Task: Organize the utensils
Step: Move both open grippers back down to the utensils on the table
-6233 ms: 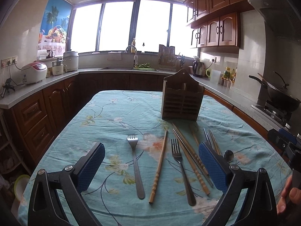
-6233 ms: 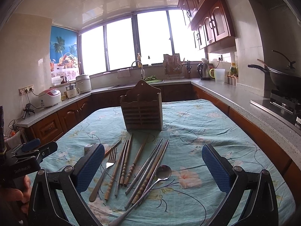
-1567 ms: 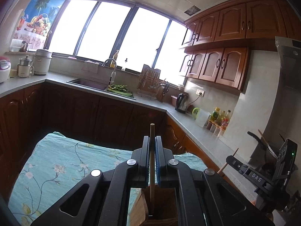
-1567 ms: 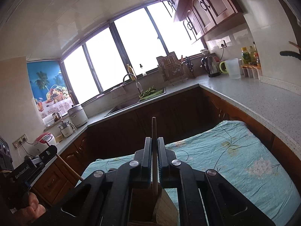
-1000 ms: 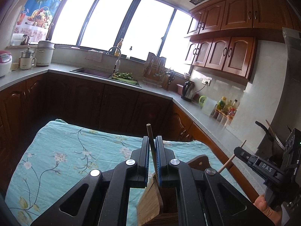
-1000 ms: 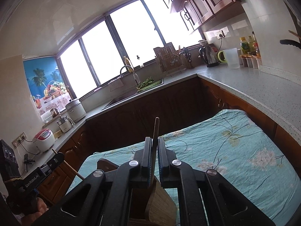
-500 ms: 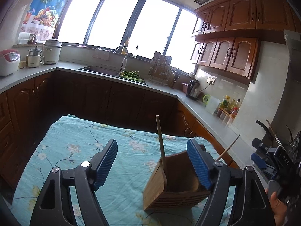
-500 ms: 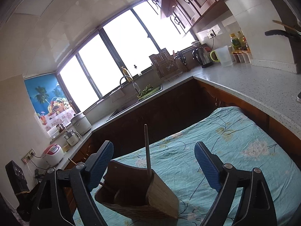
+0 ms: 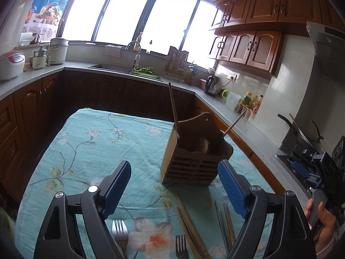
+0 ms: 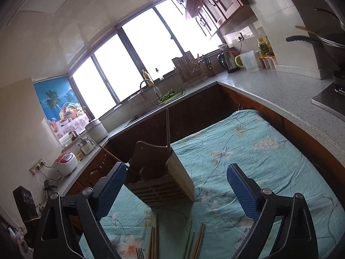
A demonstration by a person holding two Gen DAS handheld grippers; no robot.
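Both grippers are seen wide open, and nothing is held in either one. The left gripper (image 9: 174, 186) is held above the table (image 9: 86, 151), with its blue pads (image 9: 117, 185) far apart. The right gripper (image 10: 176, 191) is opened just as wide over the same table.

The wooden holder (image 9: 192, 151) is stood on the flowered cloth, just past the open fingers. Two chopsticks are already stuck in it. One chopstick (image 9: 173, 108) is stood almost straight up at the left side of the holder. The other chopstick (image 9: 234, 123) is leaned out to the right.

More things are left lying on the cloth near the grippers. Two forks (image 9: 119, 231) can be seen at the bottom of the left view, and a bunch of loose chopsticks (image 9: 189, 224) is laid between them and the holder. The same loose chopsticks (image 10: 154, 237) are seen at the bottom of the right view.

The chopsticks are judged to be light, thin and stiff. They may be smooth and could roll or slip, so one should be pinched near its middle and lifted flat off the cloth. The forks look like metal, so they are likely heavier and slippery. A fork is best taken by its thin handle.
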